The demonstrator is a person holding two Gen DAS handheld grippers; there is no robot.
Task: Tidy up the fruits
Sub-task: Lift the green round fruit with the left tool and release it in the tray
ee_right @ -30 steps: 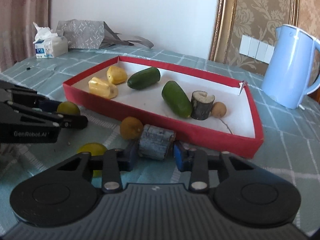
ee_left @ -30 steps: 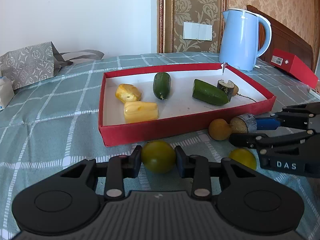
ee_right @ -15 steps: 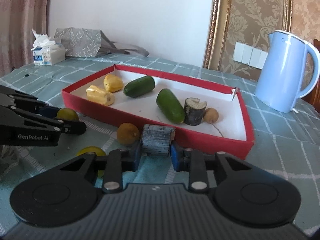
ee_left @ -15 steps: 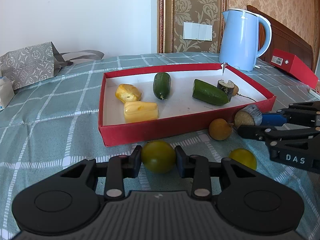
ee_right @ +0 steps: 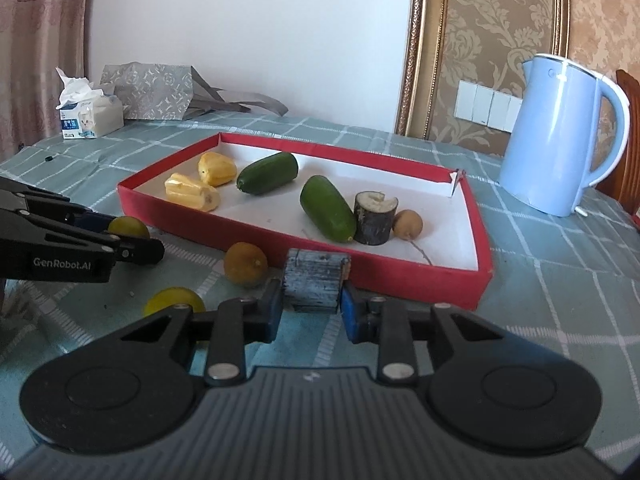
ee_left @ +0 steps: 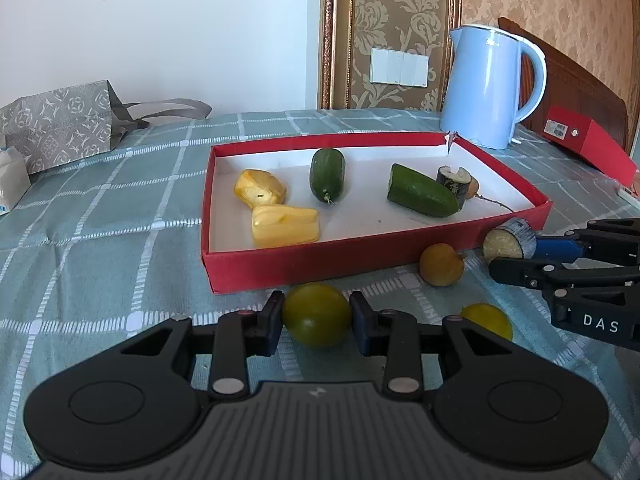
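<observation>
A red tray [ee_left: 360, 250] [ee_right: 400, 280] holds two yellow pieces, two green cucumbers, a dark cut stump and a small brown fruit. My left gripper [ee_left: 316, 316] is shut on a yellow-green round fruit [ee_left: 316, 314] on the cloth before the tray. My right gripper [ee_right: 310, 304] is shut on a grey-blue cut cylinder [ee_right: 314, 280], lifted near the tray's front wall; it also shows in the left wrist view [ee_left: 510, 238]. An orange round fruit [ee_left: 440, 264] [ee_right: 245, 262] and a yellow round fruit [ee_left: 486, 318] [ee_right: 174, 300] lie on the cloth between the grippers.
A light blue kettle [ee_left: 490, 88] [ee_right: 560, 136] stands behind the tray's right corner. A red box [ee_left: 584, 142] lies at far right. A grey patterned bag [ee_left: 60, 128] [ee_right: 152, 90] and a tissue pack [ee_right: 90, 114] sit at far left.
My right gripper has closed on the grey-blue cylinder and raised it off the cloth, up toward the tray wall. My left gripper has stayed put on the yellow-green fruit.
</observation>
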